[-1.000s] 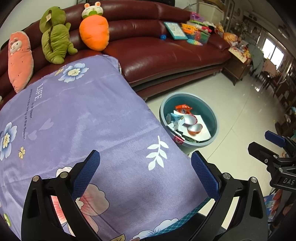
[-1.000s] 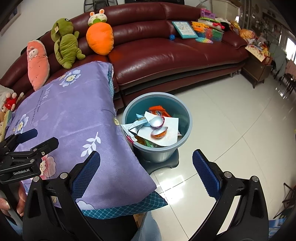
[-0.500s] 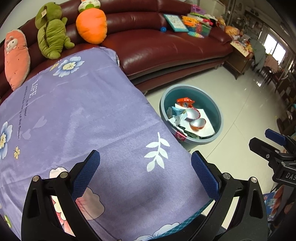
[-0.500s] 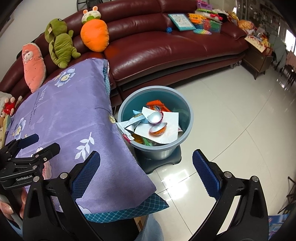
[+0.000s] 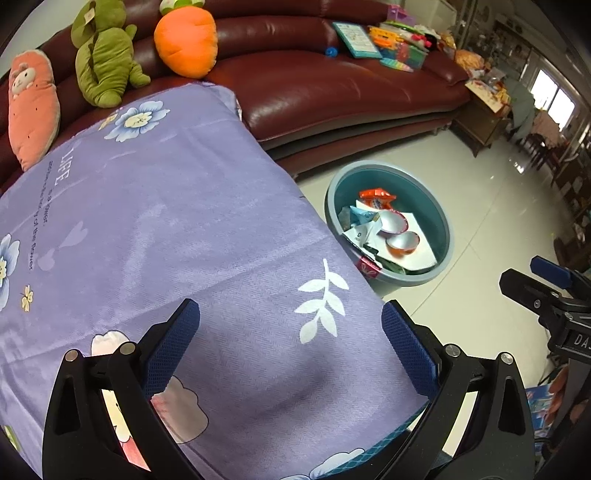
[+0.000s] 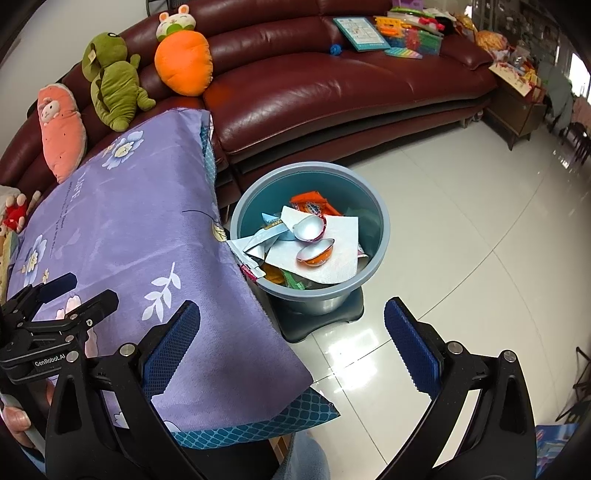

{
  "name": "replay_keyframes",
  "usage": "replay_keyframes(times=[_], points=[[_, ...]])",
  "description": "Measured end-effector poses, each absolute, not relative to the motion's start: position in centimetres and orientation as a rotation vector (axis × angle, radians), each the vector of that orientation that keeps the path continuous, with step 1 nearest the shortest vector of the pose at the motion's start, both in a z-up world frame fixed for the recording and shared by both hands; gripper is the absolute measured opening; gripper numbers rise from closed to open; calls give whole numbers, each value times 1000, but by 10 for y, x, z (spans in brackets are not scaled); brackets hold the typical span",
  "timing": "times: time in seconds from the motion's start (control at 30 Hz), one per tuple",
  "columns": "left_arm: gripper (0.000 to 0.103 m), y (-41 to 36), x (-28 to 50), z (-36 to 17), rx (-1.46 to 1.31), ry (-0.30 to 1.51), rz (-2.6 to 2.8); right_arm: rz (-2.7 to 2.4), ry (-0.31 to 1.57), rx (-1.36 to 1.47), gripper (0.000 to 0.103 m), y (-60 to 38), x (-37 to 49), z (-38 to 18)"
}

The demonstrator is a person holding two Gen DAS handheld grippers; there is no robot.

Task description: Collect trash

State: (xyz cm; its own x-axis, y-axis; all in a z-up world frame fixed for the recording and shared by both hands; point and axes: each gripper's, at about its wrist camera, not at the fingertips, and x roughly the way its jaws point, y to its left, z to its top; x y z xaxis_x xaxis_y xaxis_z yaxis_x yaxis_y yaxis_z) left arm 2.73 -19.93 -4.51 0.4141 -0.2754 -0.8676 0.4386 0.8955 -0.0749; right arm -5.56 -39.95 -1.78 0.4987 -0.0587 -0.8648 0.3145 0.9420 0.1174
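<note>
A teal round bin (image 6: pixel 380 236) (image 5: pixel 439 218) stands on the floor beside the table's right edge. Inside it lie a white paper sheet (image 6: pixel 340 258), two silver-lined half shells (image 6: pixel 314 253) and an orange wrapper (image 6: pixel 312 203) among other scraps. The purple flowered tablecloth (image 5: pixel 166 229) (image 6: pixel 122 229) shows no trash on it. My left gripper (image 5: pixel 290 341) hangs open above the cloth's near right corner, empty. Over the floor in front of the bin, my right gripper (image 6: pixel 291 338) stands open, holding nothing.
A dark red leather sofa (image 6: pixel 325 85) runs behind the table and bin, with plush toys (image 6: pixel 114 92) at its left and books and toys (image 6: pixel 399 33) at its right. Glossy white floor tiles (image 6: pixel 461 240) spread to the right. A wooden side cabinet (image 6: pixel 517 107) stands far right.
Both cameras have drifted slightly, so the sofa and bin sit a little differently in view. Both grippers stay open and empty.
</note>
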Motion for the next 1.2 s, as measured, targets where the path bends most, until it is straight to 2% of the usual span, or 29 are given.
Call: replay_keyframes(times=[1.2], points=[[99, -197, 25, -65, 224, 1039, -413, -242, 1084, 288, 96, -398, -44, -45]])
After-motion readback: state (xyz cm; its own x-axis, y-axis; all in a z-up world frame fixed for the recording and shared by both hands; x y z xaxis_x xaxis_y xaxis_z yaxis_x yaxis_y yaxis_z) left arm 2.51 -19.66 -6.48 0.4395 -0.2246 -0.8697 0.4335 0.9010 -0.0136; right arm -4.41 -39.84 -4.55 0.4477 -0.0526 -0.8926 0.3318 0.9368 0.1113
